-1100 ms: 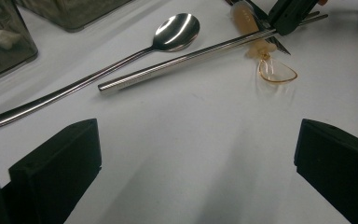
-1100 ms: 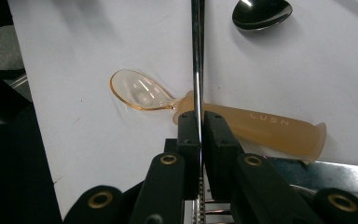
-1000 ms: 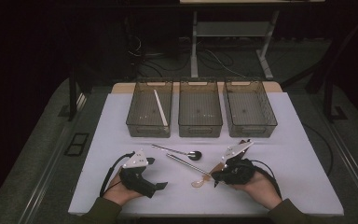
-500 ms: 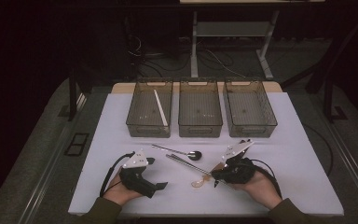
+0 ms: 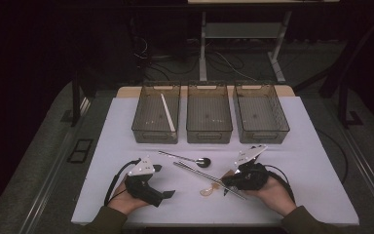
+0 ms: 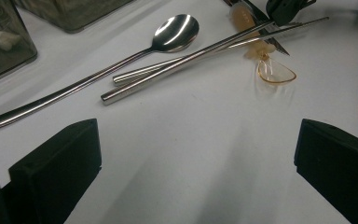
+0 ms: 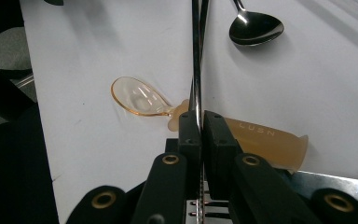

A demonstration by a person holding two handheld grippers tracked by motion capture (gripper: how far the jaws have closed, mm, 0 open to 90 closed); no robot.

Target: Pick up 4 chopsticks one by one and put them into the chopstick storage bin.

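- Nearest us, at the bottom of the high view, two hands come in. The left gripper (image 5: pixel 168 194) rests on the white table (image 5: pixel 126 126) at lower left, jaws spread wide with nothing between them; in the left gripper view the two black jaws stand at the bottom corners over bare table.
- We judge it is parked there, waiting, while the other hand works.
- The right gripper (image 5: pixel 227 186) sits at lower centre-right. In the right gripper view its jaws are clamped on the chopsticks (image 7: pixel 196 56), both thin metal rods pinched together near one end.
- We take the grip near the end, rather than mid-length, as the easiest place to catch the pair lying flat.
- The chopsticks lie on the table in the lower middle of the high view. Long axis runs diagonally from upper left down to lower right; the free ends point toward the upper left, the held ends toward the right hand.
- A clear orange baby spoon (image 5: pixel 208 189) lies under and across them, touching the gripped end.
- Just beyond, a steel spoon (image 5: pixel 203 161) lies with its bowl to the right and its handle to the upper left.
- Farthest, three bins (image 5: pixel 209 137) stand in a row; the left one holds a pale stick (image 5: pixel 167 113). We read this as sorting.
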